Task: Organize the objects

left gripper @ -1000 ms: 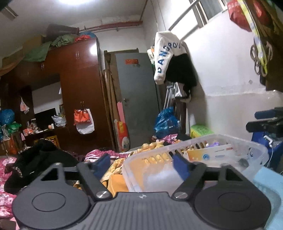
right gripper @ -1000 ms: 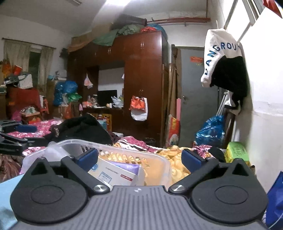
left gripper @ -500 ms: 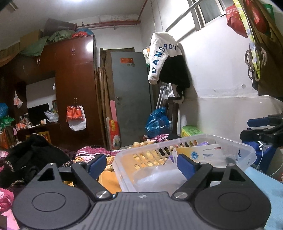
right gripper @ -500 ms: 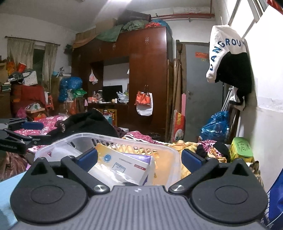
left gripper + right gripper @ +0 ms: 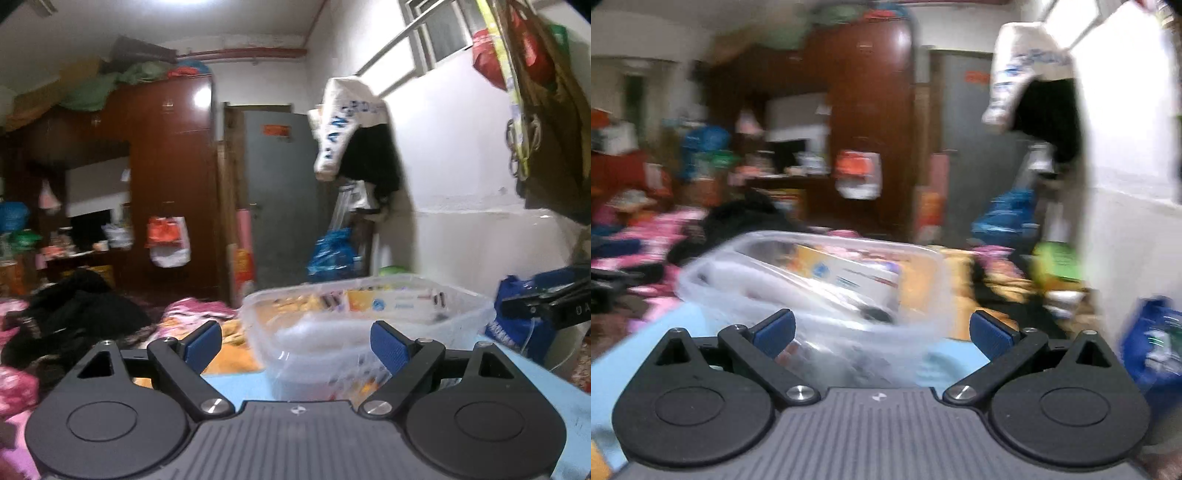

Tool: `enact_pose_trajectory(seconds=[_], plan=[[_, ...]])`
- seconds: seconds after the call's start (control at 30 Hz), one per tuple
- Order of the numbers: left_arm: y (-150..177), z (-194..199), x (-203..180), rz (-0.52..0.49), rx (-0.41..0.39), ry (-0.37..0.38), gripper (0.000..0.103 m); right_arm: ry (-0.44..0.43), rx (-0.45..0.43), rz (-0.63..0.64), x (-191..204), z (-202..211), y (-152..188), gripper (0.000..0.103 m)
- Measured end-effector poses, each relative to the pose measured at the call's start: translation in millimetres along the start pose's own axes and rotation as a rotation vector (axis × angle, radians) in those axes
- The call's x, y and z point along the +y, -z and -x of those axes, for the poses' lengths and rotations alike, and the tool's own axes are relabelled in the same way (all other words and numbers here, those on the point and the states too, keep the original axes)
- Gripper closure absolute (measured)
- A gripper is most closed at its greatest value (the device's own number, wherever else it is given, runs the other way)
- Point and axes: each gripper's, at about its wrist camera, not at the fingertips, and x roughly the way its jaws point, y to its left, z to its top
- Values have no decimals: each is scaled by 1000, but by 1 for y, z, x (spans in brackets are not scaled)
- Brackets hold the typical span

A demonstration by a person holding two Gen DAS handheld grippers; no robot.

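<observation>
Backed off, basket (image 5: 461, 314) sits beyond both tools.

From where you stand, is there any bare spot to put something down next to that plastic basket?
Yes: the light blue surface is bare left of the clear basket, up to the bed's edge, and again on its right. The basket is full of boxes, and the bed behind is heaped with clothes.

basket (image 5: 369, 332) on table (image 5: 236, 384), box (image 5: 391, 304) inside it — wardrobe (image 5: 166, 177) behind, door (image 5: 280, 192) to its right
</observation>
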Motion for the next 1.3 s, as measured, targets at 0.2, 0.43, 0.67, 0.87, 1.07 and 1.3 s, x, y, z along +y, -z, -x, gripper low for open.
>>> enact_pose_trajectory(seconds=[0.2, 0.43, 0.67, 0.87, 1.07, 1.3], plan=[[15, 42, -10, 68, 81, 98, 12, 14, -96, 8, 25, 56, 27, 0], [27, 49, -25, 84, 122, 118, 10, -135, -46, -174, 16, 81, 40, 0], [35, 55, -28, 82, 127, 100, 10, -90, -54, -179, 10, 74, 44, 0], [36, 59, -29, 72, 130, 72, 10, -90, -42, -143, 20, 77, 51, 0], [35, 64, -32, 57, 121, 72, 10, -101, -48, -124, 24, 83, 54, 0], [34, 71, -36, 47, 109, 85, 10, -71, -83, -137, 27, 89, 53, 0]])
